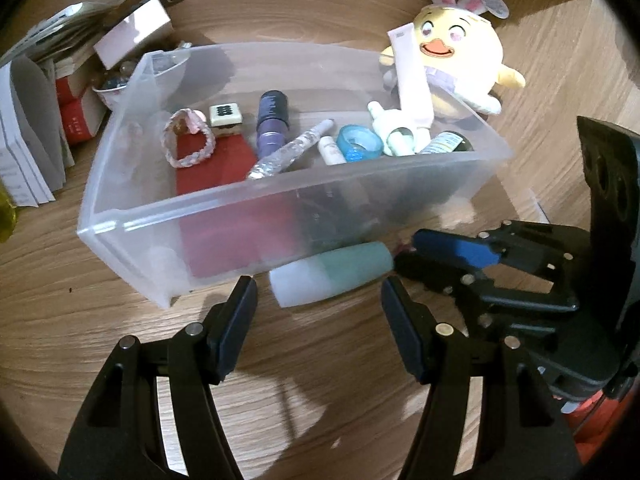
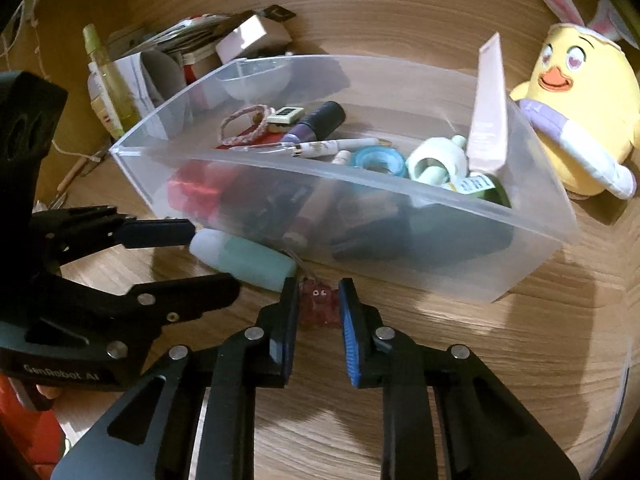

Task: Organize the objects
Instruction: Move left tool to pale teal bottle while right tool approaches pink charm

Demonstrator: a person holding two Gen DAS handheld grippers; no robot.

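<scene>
Both grippers work at the near wall of the translucent bin (image 1: 280,216) on the wooden table (image 1: 100,320). In the left wrist view, the left gripper (image 1: 320,300) is spread wide, its 2 fingers either side of a teal-and-white bottle (image 1: 332,272) lying against the bin. Only the right wrist view shows the small red figure (image 2: 318,304) between the right gripper (image 2: 318,300) fingers; the pads seem to press it, though contact is hard to confirm. A purple bottle (image 1: 272,120), blue tape roll (image 1: 358,144) and pink tube (image 1: 412,80) sit inside; a yellow plush (image 2: 576,120) rests beyond.
</scene>
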